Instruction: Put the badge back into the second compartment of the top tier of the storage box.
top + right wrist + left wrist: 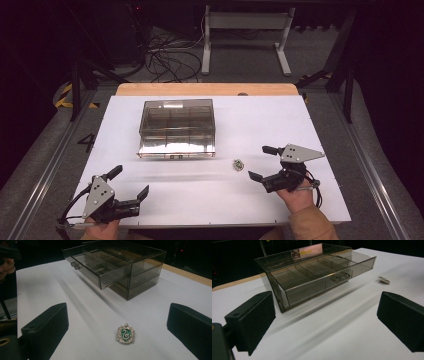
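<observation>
Small crest-shaped brooch (pixel 126 333), green enamel centre with a pale stone-set rim, lying flat on the white surface (pixel 200 200), just ahead of the right hand-held gripper (pixel 263 163) and between its jaw lines in the right gripper view. Seen in the high view (pixel 238 164) as a tiny glinting speck, well apart from the left hand-held gripper (pixel 131 182).

Likely light, rigid metal; thin and low against the surface, so hard to get pads under. Rim stones possibly fragile; enamel face probably slick. Best hold judged across the two side edges, pads low and touching the surface, gentle squeeze, no scraping over the face. Pin on the back, if any, hidden.

Right hand-held gripper: released, jaws wide, nothing between the pads. Left hand-held gripper: also released, jaws spread, empty, resting near the front edge.

Beyond: smoked clear drawer box (pixel 177 127), upper drawer (pixel 322 275) pulled out, divided compartments apparently empty. Probable destination for the brooch.
</observation>
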`<state>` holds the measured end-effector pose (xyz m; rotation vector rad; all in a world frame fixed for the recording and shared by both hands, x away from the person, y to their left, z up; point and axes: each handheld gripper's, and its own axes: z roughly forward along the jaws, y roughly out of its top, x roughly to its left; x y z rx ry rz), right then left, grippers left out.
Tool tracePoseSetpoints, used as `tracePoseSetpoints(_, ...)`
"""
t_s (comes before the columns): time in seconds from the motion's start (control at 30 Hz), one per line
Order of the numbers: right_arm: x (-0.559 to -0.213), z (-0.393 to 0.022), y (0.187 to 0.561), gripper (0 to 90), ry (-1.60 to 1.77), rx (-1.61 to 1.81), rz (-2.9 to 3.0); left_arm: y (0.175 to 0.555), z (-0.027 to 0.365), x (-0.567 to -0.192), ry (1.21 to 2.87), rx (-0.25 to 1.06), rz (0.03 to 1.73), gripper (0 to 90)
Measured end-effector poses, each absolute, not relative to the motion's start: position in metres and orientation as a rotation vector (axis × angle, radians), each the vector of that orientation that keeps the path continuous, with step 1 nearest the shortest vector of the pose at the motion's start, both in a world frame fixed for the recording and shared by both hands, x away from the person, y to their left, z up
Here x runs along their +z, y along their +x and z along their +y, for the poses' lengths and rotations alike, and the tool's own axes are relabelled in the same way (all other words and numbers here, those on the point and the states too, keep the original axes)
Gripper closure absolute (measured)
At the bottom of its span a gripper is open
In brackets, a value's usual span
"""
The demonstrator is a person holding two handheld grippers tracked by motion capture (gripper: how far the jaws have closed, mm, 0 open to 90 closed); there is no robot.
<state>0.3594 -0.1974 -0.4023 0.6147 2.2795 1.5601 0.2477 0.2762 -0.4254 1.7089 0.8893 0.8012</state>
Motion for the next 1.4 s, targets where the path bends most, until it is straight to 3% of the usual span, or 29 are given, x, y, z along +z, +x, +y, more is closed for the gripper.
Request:
tracePoseSetpoints(1.2, -0.397, -0.150, 0.395, 5.8, 0.604, 1.484, 2.385, 0.249, 0.275, -0.426, 1.713, 0.796, 0.885, 2.7)
tracePoseSetpoints(1.4, -0.396, -0.149, 0.394, 16.0, 0.638, 1.445, 2.364, 0.249, 0.275, -0.426, 1.716, 0.795, 0.884, 2.8)
